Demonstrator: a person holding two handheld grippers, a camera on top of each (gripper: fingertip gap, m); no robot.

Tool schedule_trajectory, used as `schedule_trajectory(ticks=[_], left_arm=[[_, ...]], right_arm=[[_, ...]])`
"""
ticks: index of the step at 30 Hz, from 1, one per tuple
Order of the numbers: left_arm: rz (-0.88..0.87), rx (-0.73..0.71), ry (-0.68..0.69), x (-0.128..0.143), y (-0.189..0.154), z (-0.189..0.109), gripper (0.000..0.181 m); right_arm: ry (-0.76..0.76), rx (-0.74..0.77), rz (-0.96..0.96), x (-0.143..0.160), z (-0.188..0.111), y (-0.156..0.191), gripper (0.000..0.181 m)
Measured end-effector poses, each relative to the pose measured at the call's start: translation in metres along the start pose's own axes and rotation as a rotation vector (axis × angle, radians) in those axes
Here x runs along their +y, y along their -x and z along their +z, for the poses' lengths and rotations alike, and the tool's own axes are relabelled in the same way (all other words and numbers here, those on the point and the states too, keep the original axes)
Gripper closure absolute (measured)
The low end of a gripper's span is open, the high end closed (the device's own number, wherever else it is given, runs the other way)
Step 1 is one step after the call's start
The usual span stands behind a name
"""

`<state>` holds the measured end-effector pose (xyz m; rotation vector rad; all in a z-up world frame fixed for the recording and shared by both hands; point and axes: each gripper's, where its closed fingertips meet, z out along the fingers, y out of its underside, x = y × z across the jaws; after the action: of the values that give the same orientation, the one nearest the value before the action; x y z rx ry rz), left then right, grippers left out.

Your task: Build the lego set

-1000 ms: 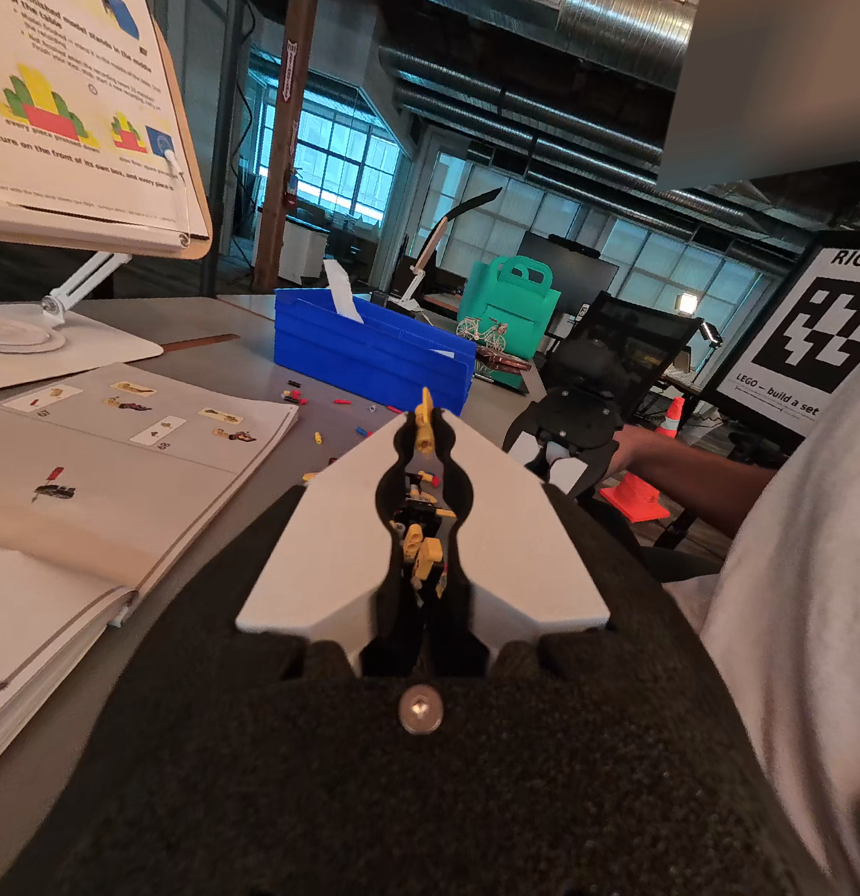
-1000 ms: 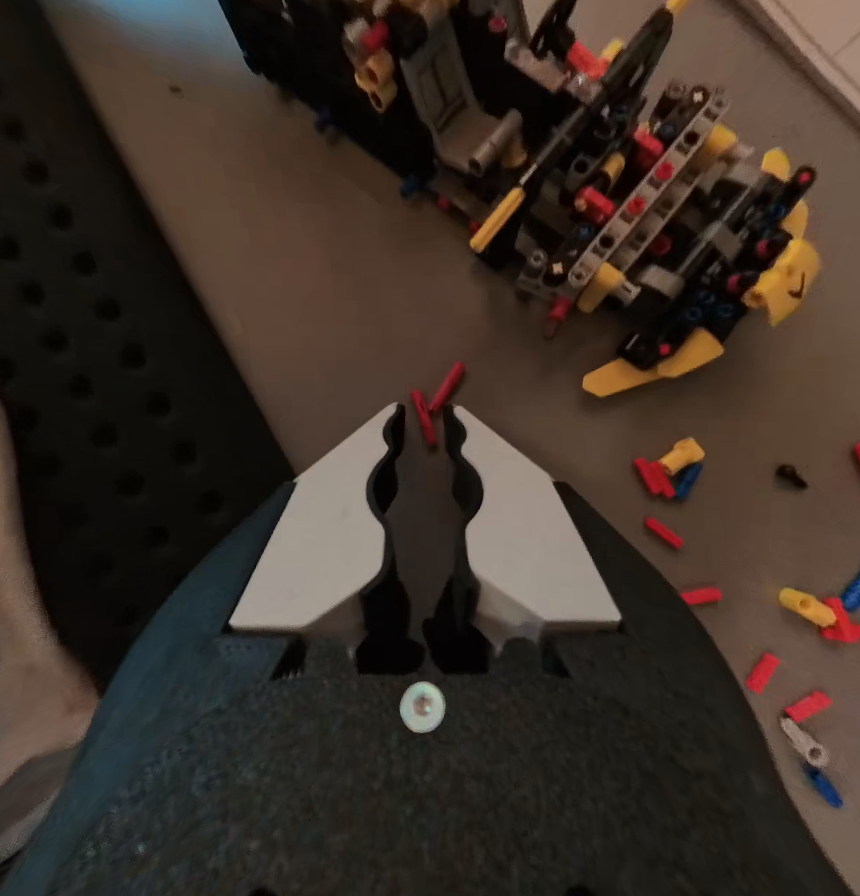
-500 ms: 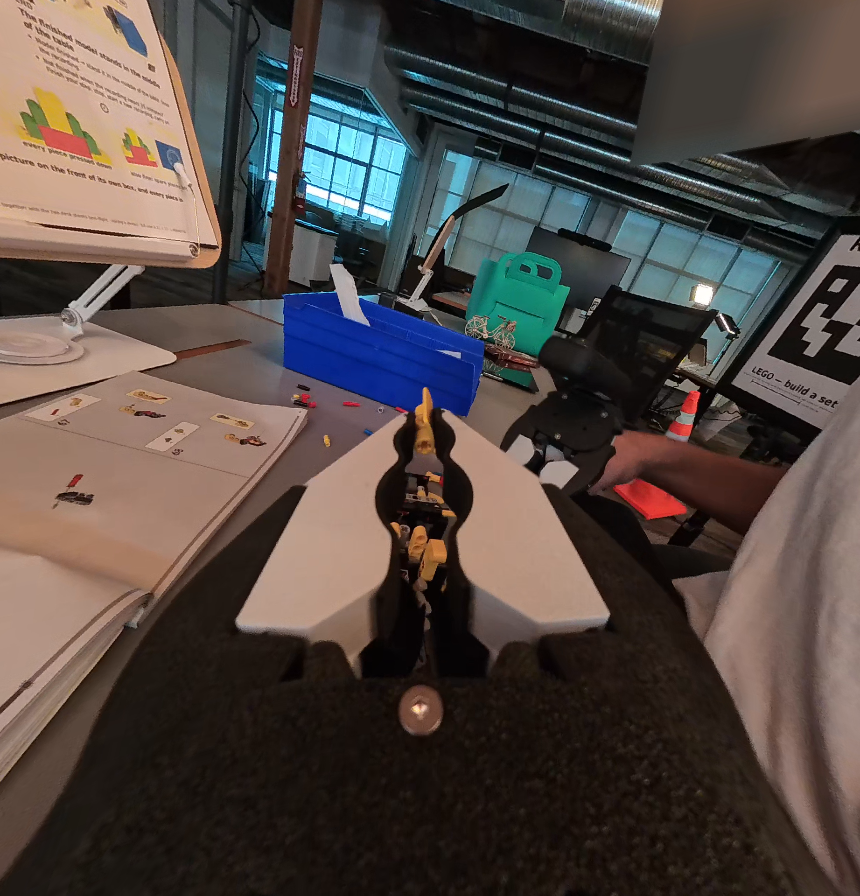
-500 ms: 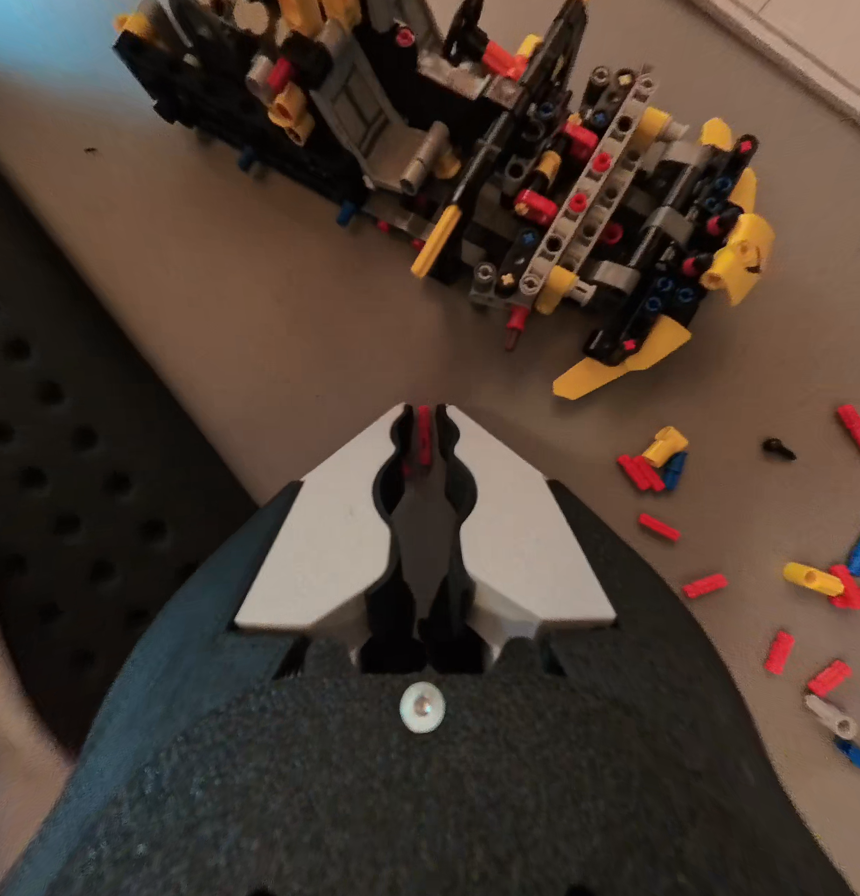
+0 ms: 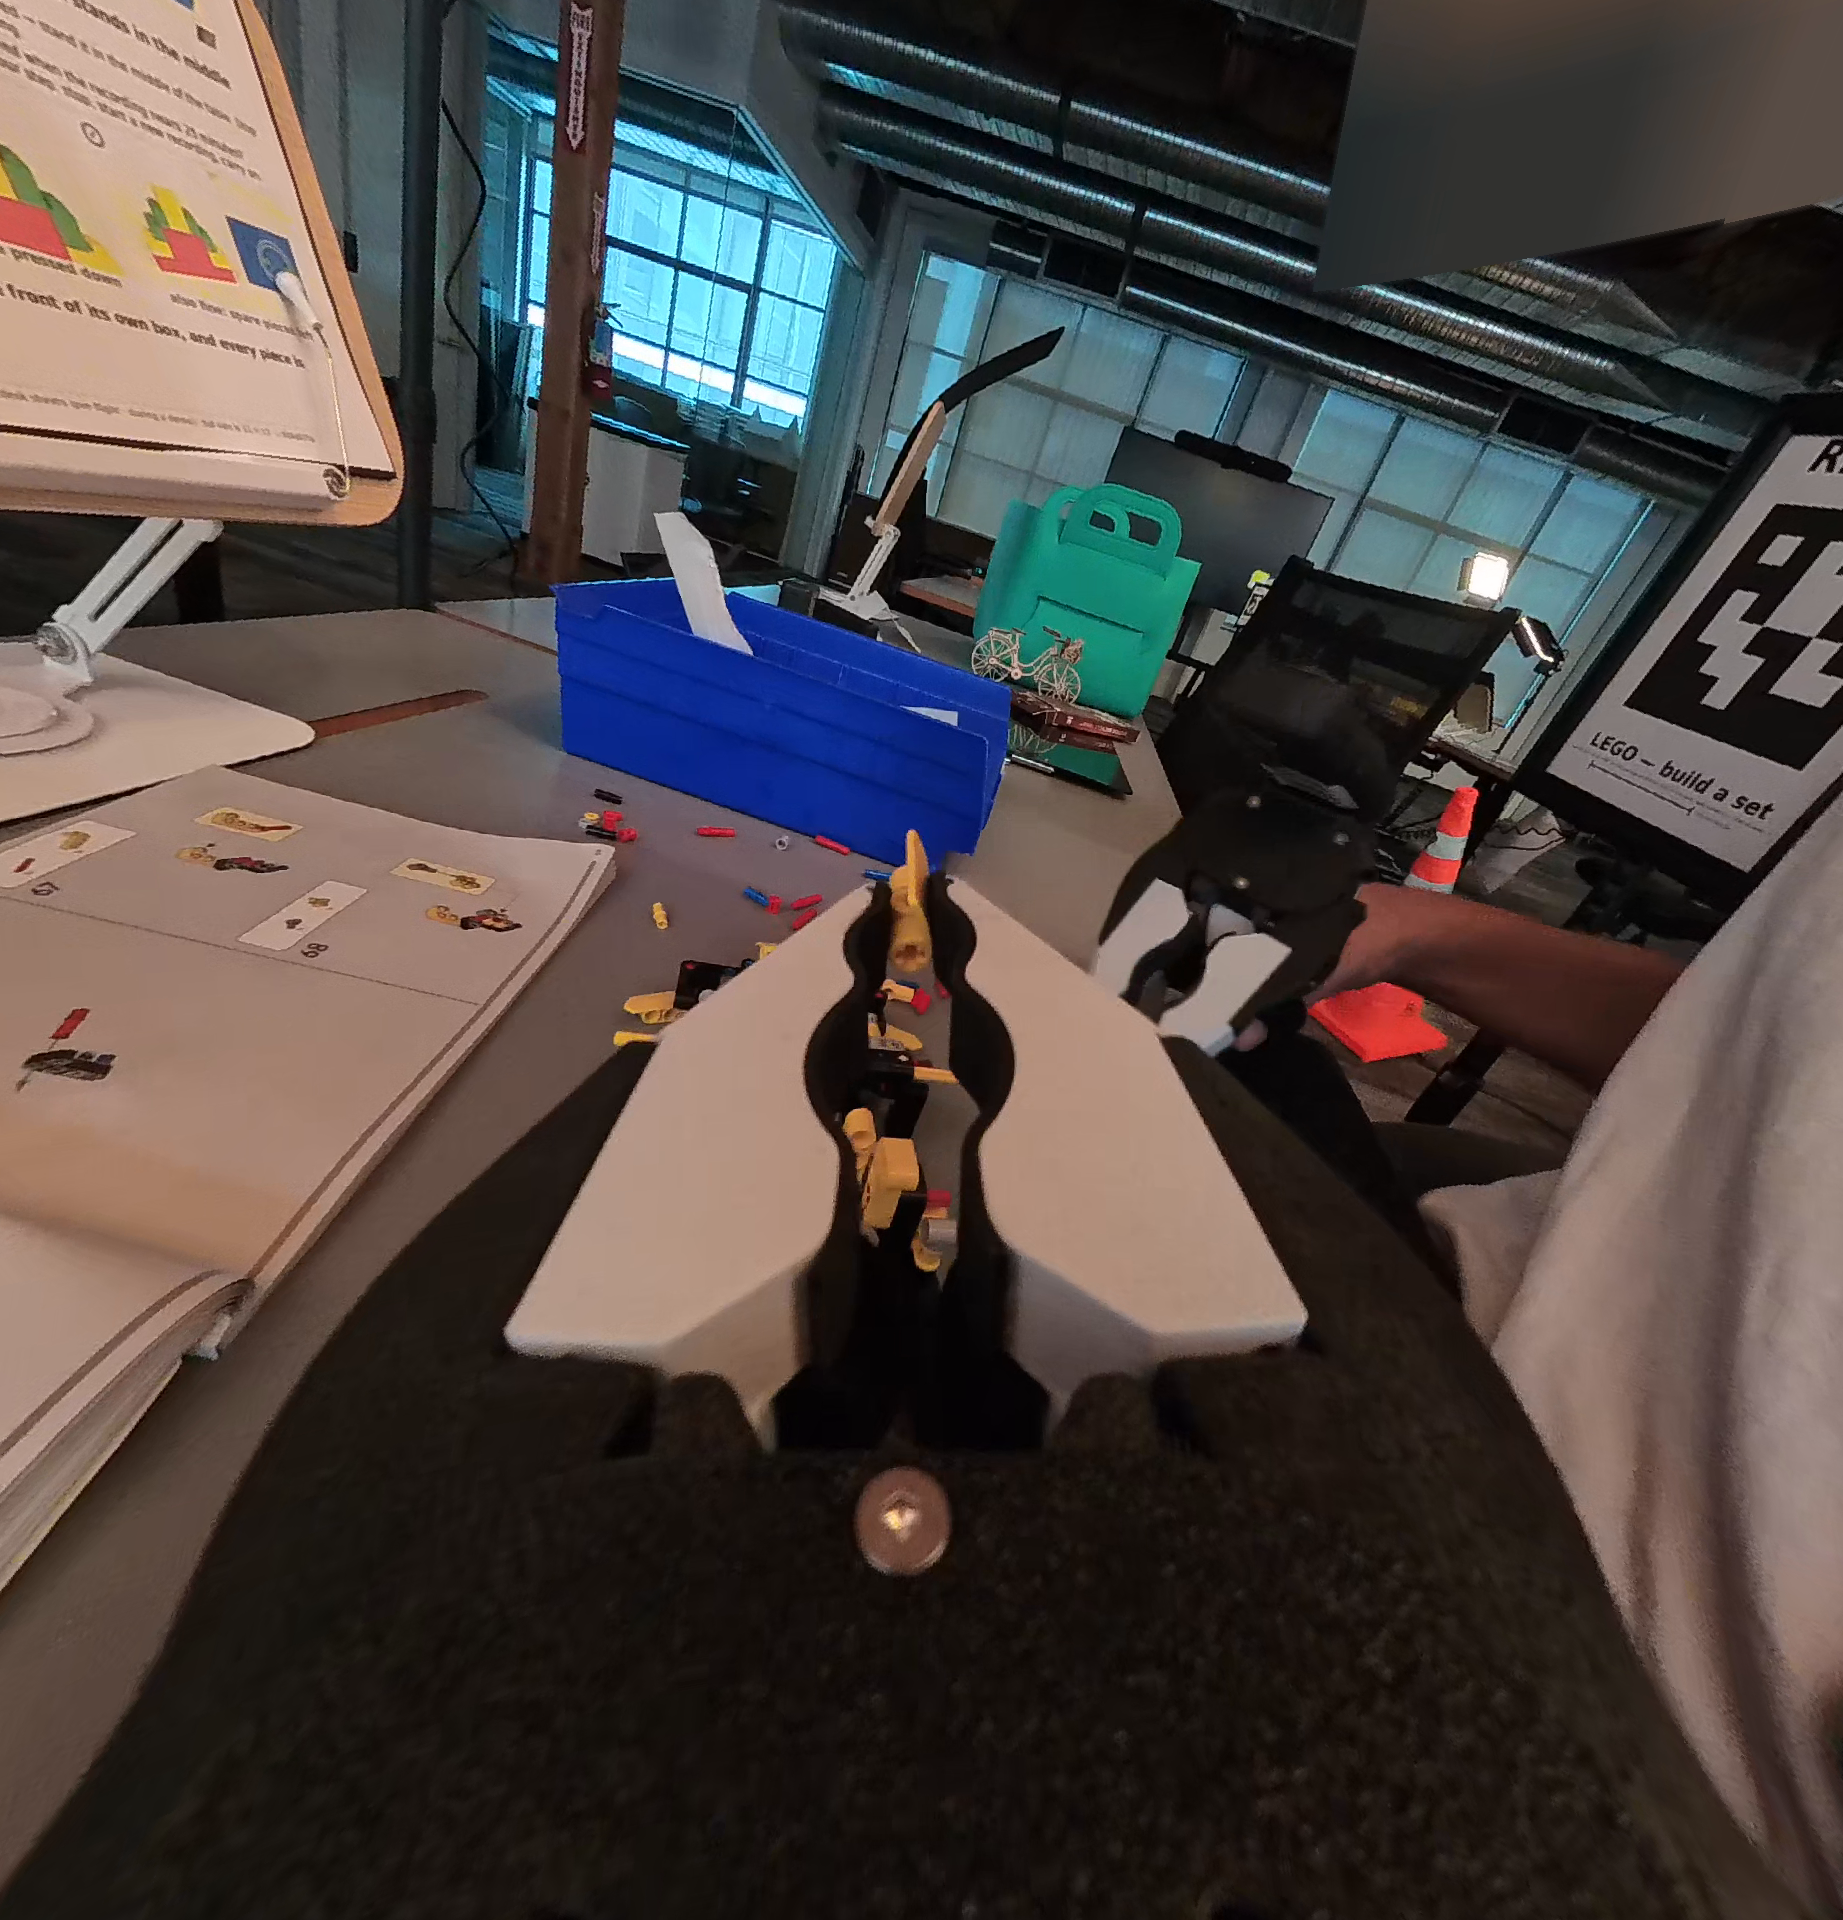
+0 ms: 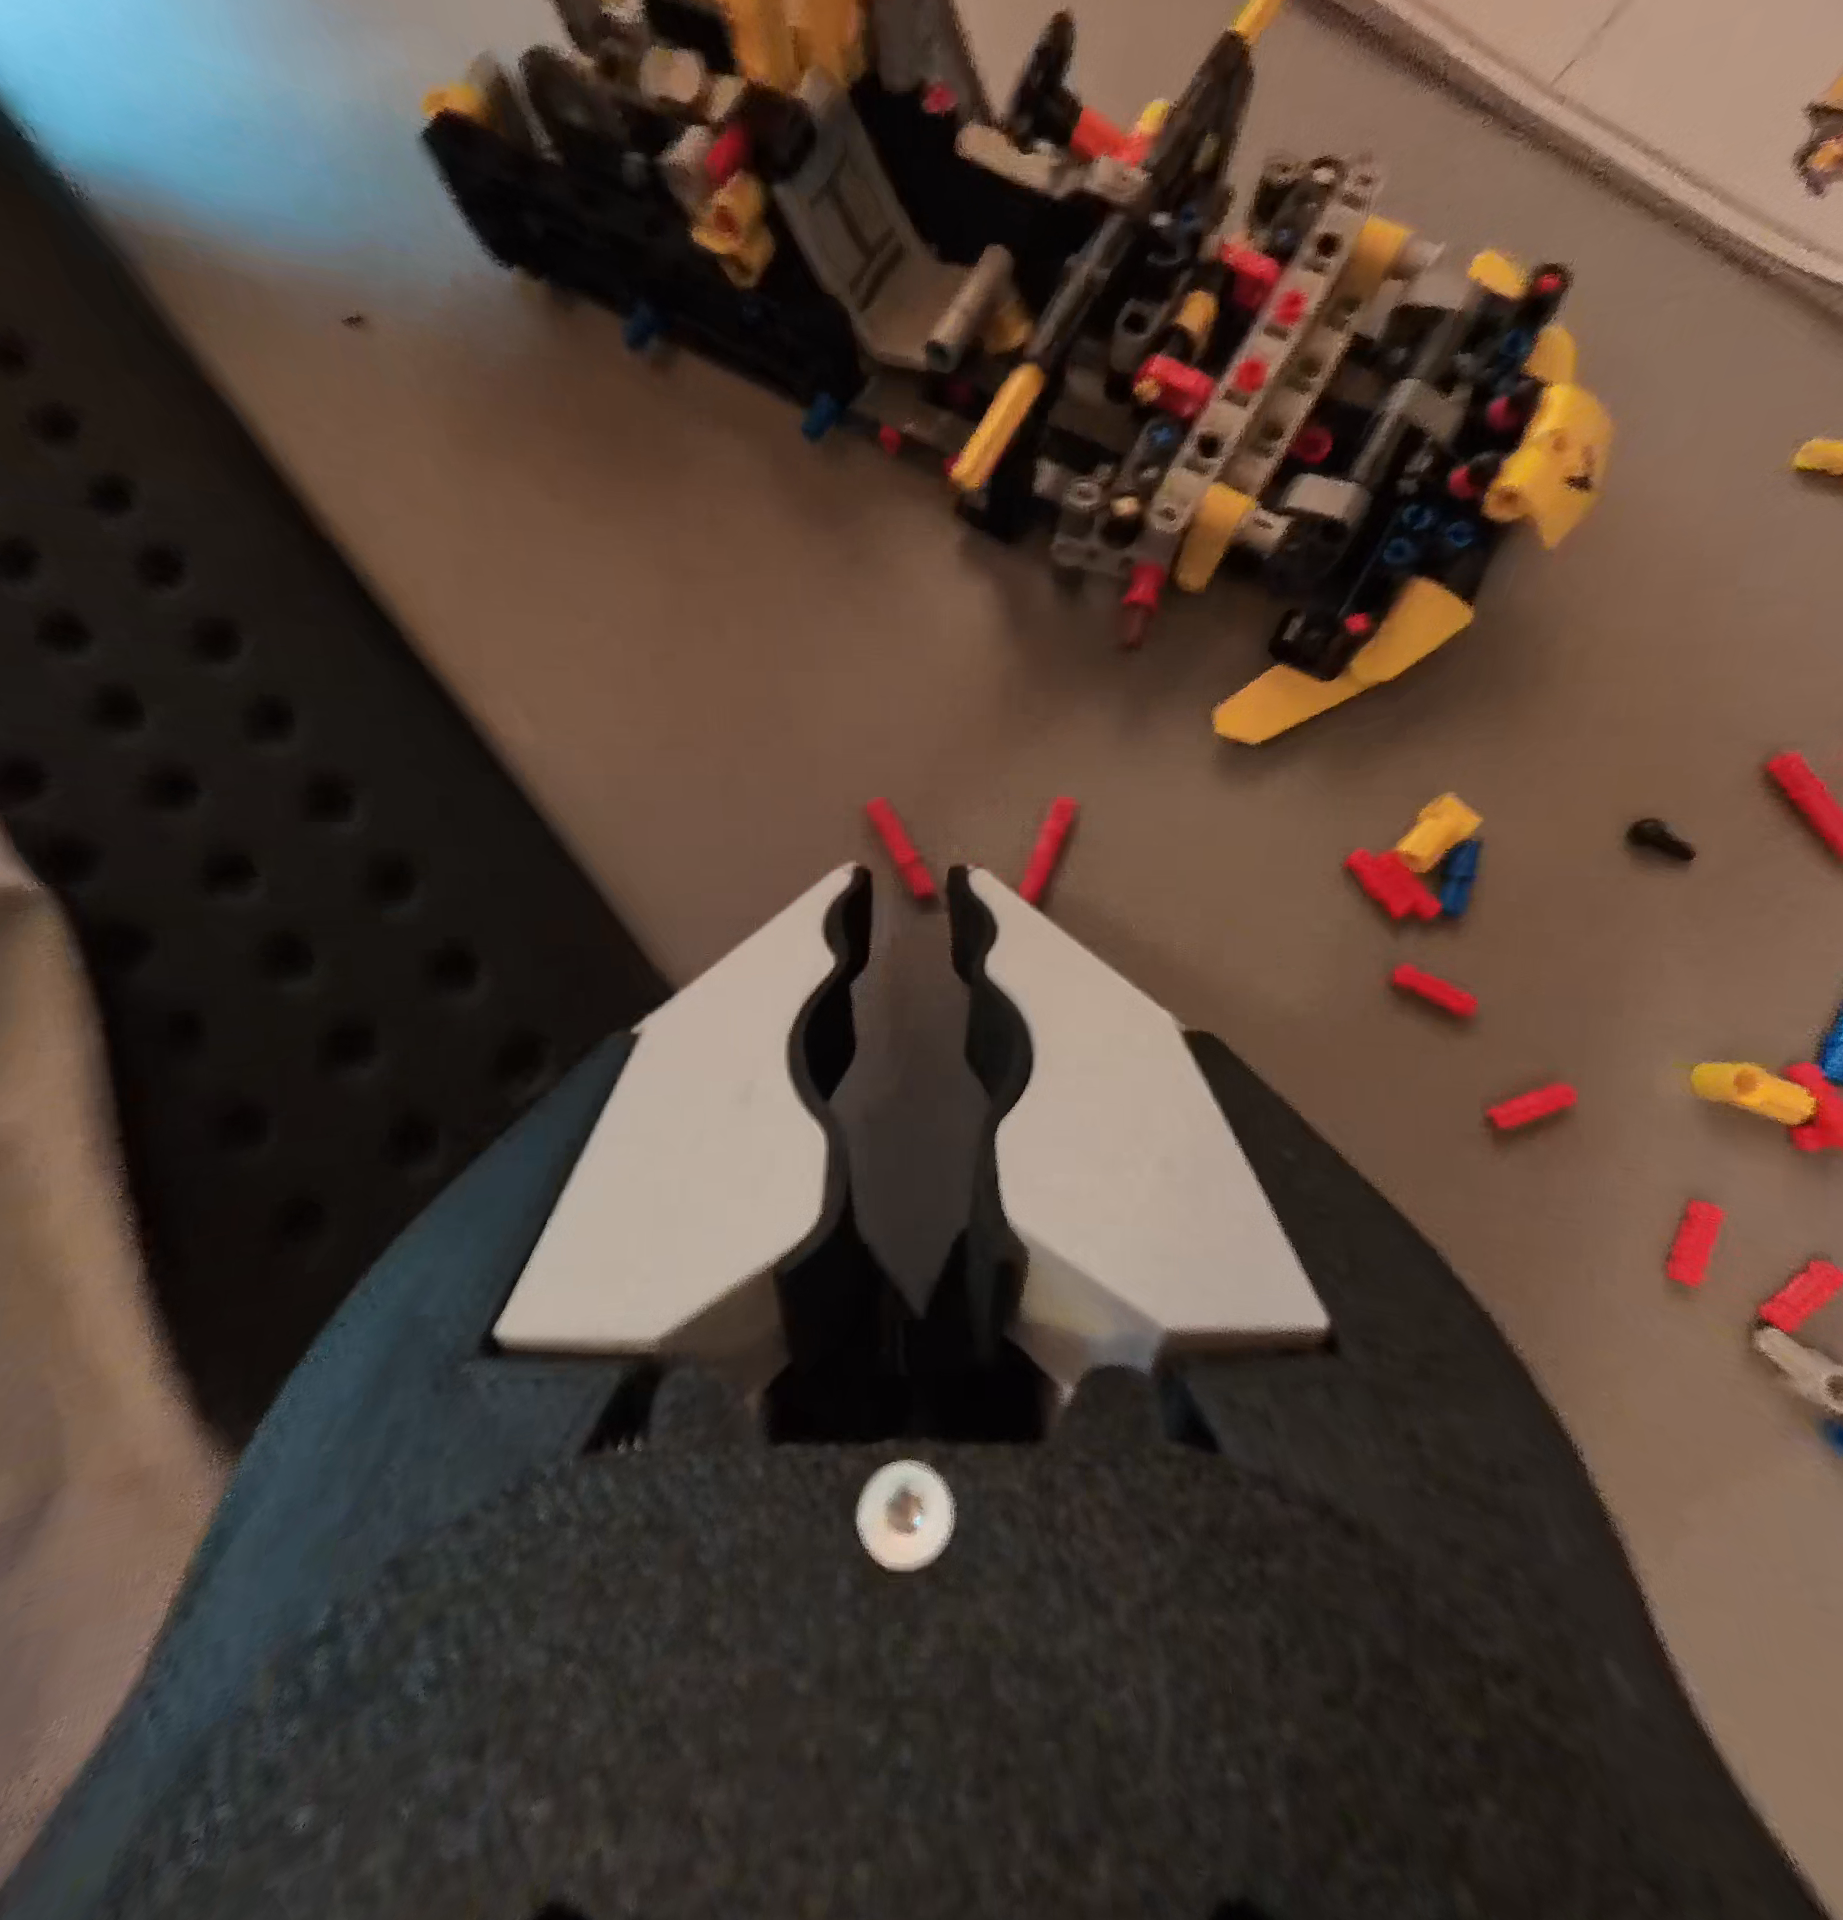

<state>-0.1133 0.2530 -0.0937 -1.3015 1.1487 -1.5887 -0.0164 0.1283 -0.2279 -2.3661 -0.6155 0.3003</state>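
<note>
My left gripper (image 5: pixel 909 883) is shut on a small yellow lego connector (image 5: pixel 906 906) at its tips, held above the table. Through the gap between its fingers I see part of the black, yellow and grey lego model (image 5: pixel 886 1153). My right gripper (image 6: pixel 909 883) is open, low over the table. A red pin (image 6: pixel 899 844) lies on the table just ahead of its tips, and a second red pin (image 6: pixel 1047 844) lies to the right. The model (image 6: pixel 1156 364) stands farther ahead. The right gripper also shows in the left wrist view (image 5: pixel 1208 966).
An open instruction booklet (image 5: pixel 221 987) lies at the left, a blue bin (image 5: pixel 782 727) behind it. Loose red, blue and yellow pieces (image 6: pixel 1416 862) are scattered right of the right gripper. A black perforated mat (image 6: pixel 169 727) is on its left. A person's arm (image 5: pixel 1499 977) is behind the right gripper. Tip to tip, the grippers are about 20 centimetres apart.
The right gripper closed around a red pin half a second ago; now its jaws stand open and the pin lies on the table at the tips. The left gripper still holds the yellow piece.
</note>
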Motion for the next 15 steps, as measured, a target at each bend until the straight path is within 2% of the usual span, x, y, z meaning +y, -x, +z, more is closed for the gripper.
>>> schedule_trajectory(ticks=[6, 12, 15], left_arm=[[0.023, -0.004, 0.028, 0.006, -0.001, 0.003, 0.174], [0.052, -0.006, 0.051, 0.010, -0.003, 0.005, 0.174], [0.054, -0.004, 0.056, 0.011, -0.004, 0.005, 0.174]], right_arm=[[0.021, 0.035, -0.112, -0.001, 0.008, 0.004, 0.167], [0.169, 0.035, -0.231, 0.003, 0.016, 0.000, 0.167], [0.207, 0.006, -0.272, 0.000, 0.021, 0.002, 0.174]])
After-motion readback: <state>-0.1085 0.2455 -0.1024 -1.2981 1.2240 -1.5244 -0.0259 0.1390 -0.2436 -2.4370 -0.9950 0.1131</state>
